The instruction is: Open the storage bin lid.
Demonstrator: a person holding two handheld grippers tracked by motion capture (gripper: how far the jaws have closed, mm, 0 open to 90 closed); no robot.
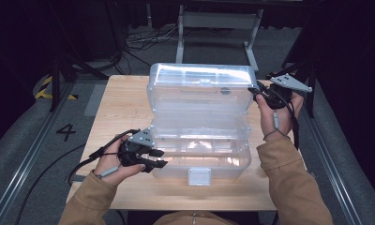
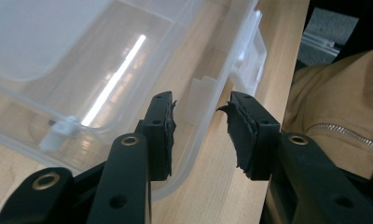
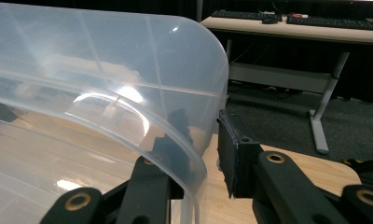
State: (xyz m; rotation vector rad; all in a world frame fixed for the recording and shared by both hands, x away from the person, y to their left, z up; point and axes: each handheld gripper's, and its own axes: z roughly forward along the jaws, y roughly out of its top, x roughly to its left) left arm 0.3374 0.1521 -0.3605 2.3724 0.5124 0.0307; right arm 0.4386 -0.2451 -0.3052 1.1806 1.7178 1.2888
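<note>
A clear plastic storage box (image 1: pixel 202 161) stands on the wooden table (image 1: pixel 120 105), its lid (image 1: pixel 199 86) raised upright at the back. A white latch (image 1: pixel 199 176) hangs on its front wall. My left gripper (image 1: pixel 160 158) is at the box's front left corner. In the left gripper view its jaws (image 2: pixel 201 107) straddle the box rim (image 2: pixel 208 116) with gaps on both sides, so it is open. My right gripper (image 1: pixel 255 91) is at the lid's right edge. In the right gripper view one jaw is behind the clear lid wall (image 3: pixel 194 93) and the other pad (image 3: pixel 229 149) is outside, pinching it.
The table's front edge lies just before the box, close to the person's tan sleeves (image 1: pixel 288 173). Black cables (image 1: pixel 82 161) trail off the left side. Beyond the table stands a grey desk frame (image 1: pixel 218 21) on a carpeted floor, with a keyboard (image 3: pixel 334 21) on its top.
</note>
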